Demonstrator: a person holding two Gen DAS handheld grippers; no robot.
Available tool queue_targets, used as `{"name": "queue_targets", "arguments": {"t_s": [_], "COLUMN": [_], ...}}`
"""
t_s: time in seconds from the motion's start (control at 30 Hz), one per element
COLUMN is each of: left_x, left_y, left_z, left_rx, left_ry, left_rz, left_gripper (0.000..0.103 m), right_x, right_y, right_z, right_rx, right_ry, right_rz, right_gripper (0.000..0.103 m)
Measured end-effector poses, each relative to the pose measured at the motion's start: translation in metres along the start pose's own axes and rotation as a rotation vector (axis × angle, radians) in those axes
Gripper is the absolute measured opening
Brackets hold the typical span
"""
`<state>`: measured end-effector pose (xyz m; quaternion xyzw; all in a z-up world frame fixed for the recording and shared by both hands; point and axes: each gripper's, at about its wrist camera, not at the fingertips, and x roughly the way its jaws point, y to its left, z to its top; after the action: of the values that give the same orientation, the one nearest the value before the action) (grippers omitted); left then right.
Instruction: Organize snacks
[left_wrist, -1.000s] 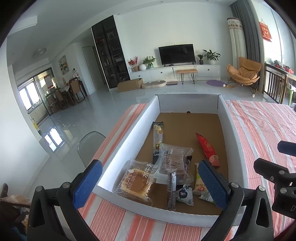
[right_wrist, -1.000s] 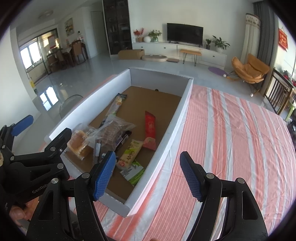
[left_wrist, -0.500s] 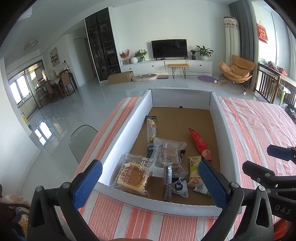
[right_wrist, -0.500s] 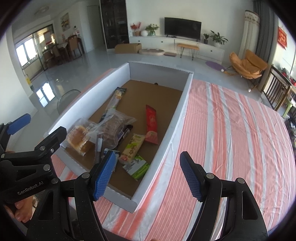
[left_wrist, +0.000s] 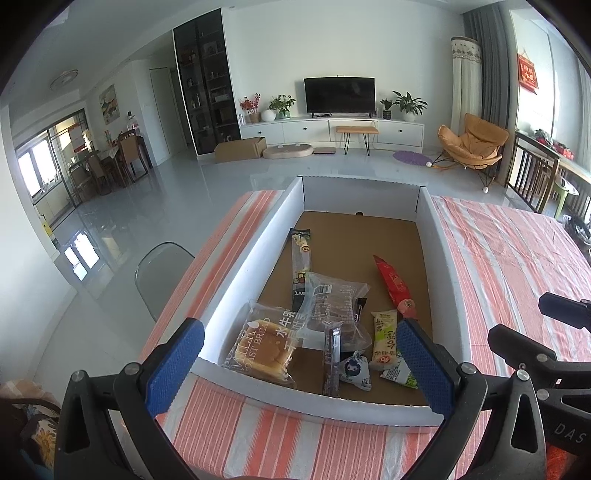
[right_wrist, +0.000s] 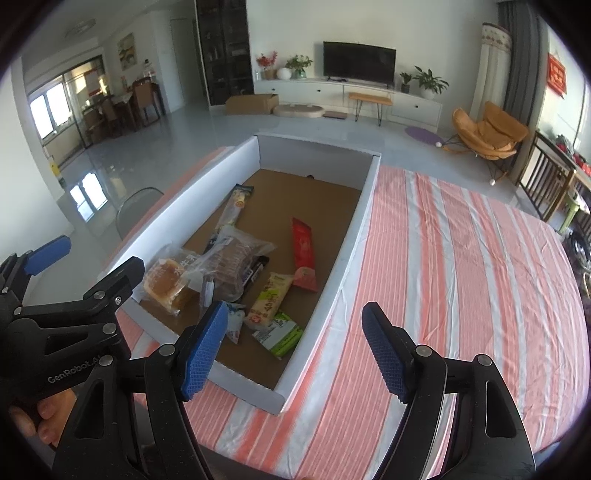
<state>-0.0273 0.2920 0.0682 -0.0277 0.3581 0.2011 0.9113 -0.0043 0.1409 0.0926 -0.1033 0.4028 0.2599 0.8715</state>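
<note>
Left gripper (left_wrist: 299, 363): jaws wide apart, empty, touching nothing, held above the near wall of the white-walled cardboard tray (left_wrist: 255, 254). Right gripper (right_wrist: 295, 345): jaws wide apart, empty, above the striped tablecloth (right_wrist: 461, 266) just right of the tray. Snacks lie in the tray, eight counted: one milk toast bread pack (left_wrist: 264, 345), one long dark stick pack (left_wrist: 301, 266), one clear bread bag (left_wrist: 332, 306), one thin dark bar (left_wrist: 331, 360), one small blue-white pouch (left_wrist: 356, 371), one yellow-green packet (left_wrist: 384, 339), one green-white packet (right_wrist: 279, 334), one red sausage pack (left_wrist: 393, 286)
</note>
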Motion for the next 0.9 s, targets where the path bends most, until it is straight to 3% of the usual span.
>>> {"name": "queue_targets", "arguments": {"t_s": [0.9], "left_x": [0.0019], "left_y": [0.0028], "left_z": [-0.0011], "left_rx": [-0.012], "left_ry": [0.002], "left_rz": [-0.015], "left_gripper": [0.103], "right_x": [0.0032], "right_y": [0.0054], "right_z": [-0.0011], "right_rx": [0.000], "right_ry": [0.022], "right_rz": [0.002], "right_gripper": [0.082]}}
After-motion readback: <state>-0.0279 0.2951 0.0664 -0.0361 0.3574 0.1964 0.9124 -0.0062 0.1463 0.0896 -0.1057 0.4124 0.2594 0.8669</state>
